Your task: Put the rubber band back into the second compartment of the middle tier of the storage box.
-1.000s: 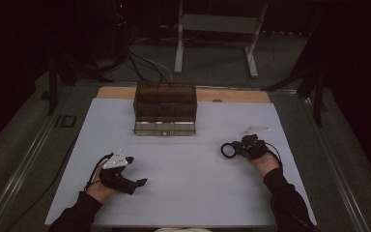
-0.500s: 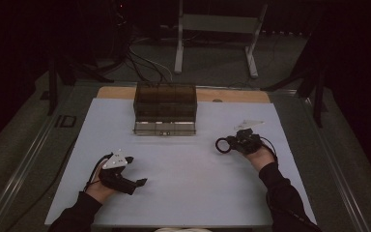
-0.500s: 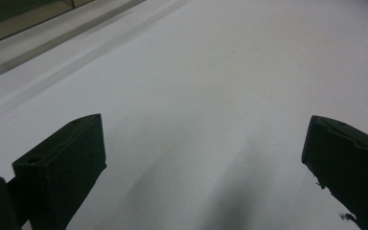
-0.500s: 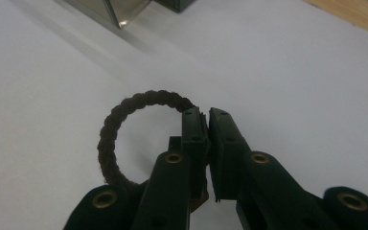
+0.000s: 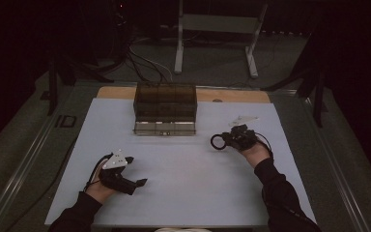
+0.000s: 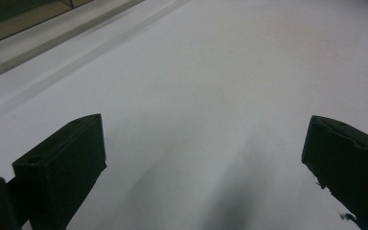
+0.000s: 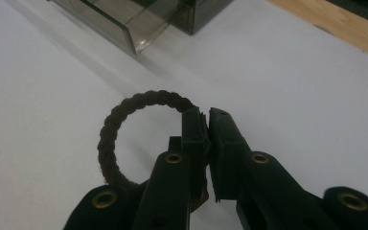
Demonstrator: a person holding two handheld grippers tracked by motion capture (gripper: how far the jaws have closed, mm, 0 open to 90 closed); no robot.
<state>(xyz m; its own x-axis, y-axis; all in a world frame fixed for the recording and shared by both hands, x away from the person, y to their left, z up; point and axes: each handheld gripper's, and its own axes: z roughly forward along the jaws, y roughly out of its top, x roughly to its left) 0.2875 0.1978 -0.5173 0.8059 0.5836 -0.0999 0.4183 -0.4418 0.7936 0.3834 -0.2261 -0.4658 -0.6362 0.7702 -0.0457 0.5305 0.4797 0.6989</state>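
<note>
**Plainly: braided ring pinched in the right tool, left tool idle**

We read no brand, label or lettering anywhere; the pictures are dim and nothing legible turns up.

Right gripper (image 7: 207, 117): jaws pressed together on a dark braided ring (image 7: 124, 112). The pads nip one side of the loop; the rest hangs free to the side of the jaws, over the white table cover (image 5: 188, 193). In the high view we see the ring (image 5: 217, 141) sticking out from the right gripper (image 5: 232, 139) toward the table's middle, just in front and to the right of the box.

Left gripper (image 6: 203, 158): jaws spread wide, nothing between them, bare white surface under them. In the high view the left gripper (image 5: 134, 180) sits near the front left of the table, well apart from the ring.

Container: a smoky, see-through box (image 5: 165, 108) at the far middle of the table. We cannot tell what, if anything, lies inside it.
</note>
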